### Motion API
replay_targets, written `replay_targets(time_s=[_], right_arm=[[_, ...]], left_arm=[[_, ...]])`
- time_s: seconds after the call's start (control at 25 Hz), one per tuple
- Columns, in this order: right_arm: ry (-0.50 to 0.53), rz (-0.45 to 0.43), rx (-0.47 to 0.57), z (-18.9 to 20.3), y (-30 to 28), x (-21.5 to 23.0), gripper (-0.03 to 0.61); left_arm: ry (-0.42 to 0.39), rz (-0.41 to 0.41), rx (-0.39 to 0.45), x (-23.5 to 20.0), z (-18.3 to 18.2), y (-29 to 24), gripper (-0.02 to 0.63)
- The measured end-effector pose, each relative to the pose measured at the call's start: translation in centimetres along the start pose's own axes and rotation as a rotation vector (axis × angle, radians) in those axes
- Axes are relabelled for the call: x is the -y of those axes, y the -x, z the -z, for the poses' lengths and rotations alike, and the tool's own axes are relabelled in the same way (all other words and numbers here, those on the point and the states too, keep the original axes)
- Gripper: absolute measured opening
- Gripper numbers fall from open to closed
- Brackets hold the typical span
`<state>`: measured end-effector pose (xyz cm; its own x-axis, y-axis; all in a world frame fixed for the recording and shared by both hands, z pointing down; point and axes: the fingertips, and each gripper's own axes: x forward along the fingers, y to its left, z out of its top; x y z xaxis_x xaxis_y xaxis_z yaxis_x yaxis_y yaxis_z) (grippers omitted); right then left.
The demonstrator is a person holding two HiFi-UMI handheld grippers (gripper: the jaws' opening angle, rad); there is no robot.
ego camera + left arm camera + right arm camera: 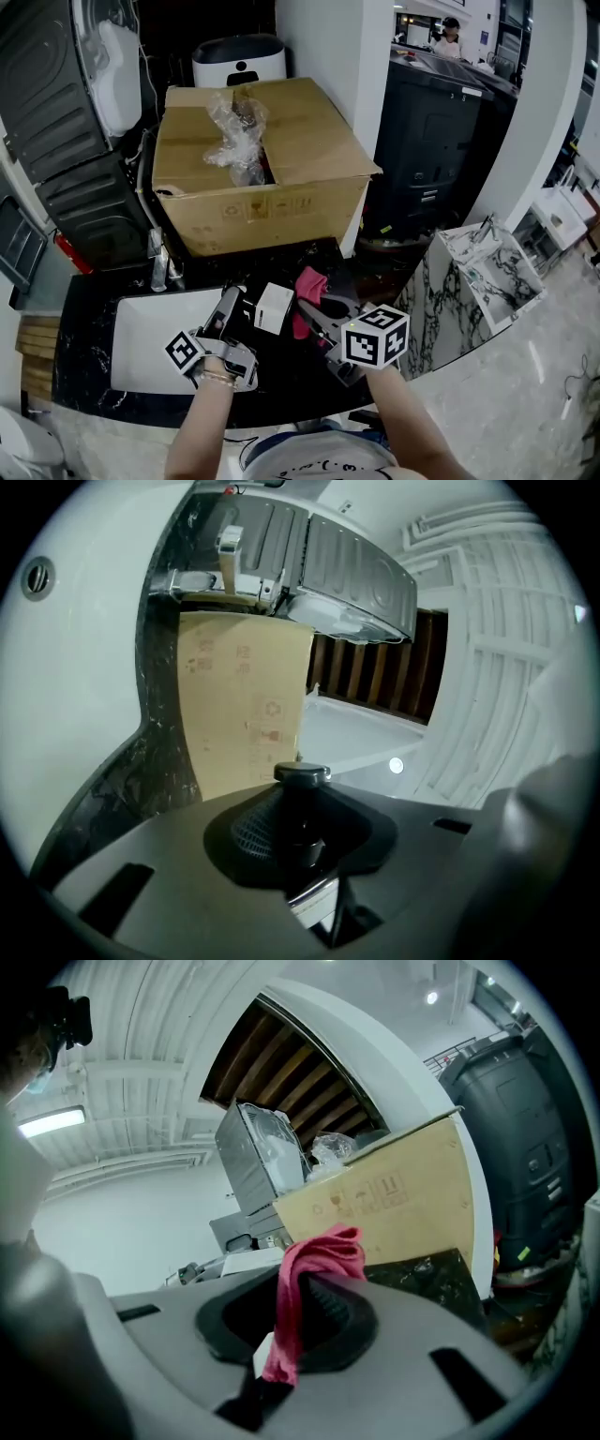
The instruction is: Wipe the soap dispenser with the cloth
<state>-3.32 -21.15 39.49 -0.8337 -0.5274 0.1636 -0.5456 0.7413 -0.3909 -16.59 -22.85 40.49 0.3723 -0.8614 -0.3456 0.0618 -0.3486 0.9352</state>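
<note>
The left claw (242,309) is pinching the soap dispenser (274,307) low in the middle of the head view, above the dark desk (84,323). In the left gripper view the dispenser's black pump head (302,774) is sitting between the closed-in jaws. The right claw (317,317) is clamping the pink cloth (308,284), which is hanging just right of the dispenser, seemingly not touching it. The wipe is probably calling for a short leftward sweep of the cloth across the dispenser's white side.
</note>
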Motion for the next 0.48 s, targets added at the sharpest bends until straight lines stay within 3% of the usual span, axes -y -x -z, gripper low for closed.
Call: replay_targets(time_s=[0.12,0.28,0.48], right_arm=[[0.020,-0.057,0.023,-0.3,0.8,-1.8,0.049],[0.069,-0.206,0.058,-0.4,2.0,-6.2,0.049],[0.064,-0.213,0.081,-0.9,2.3,-6.4,0.049]], left_arm=[[0.016,-0.004,0.023,0.1,0.0,0.0,0.098],[0.065,0.002,0.078,0.1,-0.4,0.1,0.098],[0.094,0.025,0.097,0.6,-0.5,0.2,0.100]])
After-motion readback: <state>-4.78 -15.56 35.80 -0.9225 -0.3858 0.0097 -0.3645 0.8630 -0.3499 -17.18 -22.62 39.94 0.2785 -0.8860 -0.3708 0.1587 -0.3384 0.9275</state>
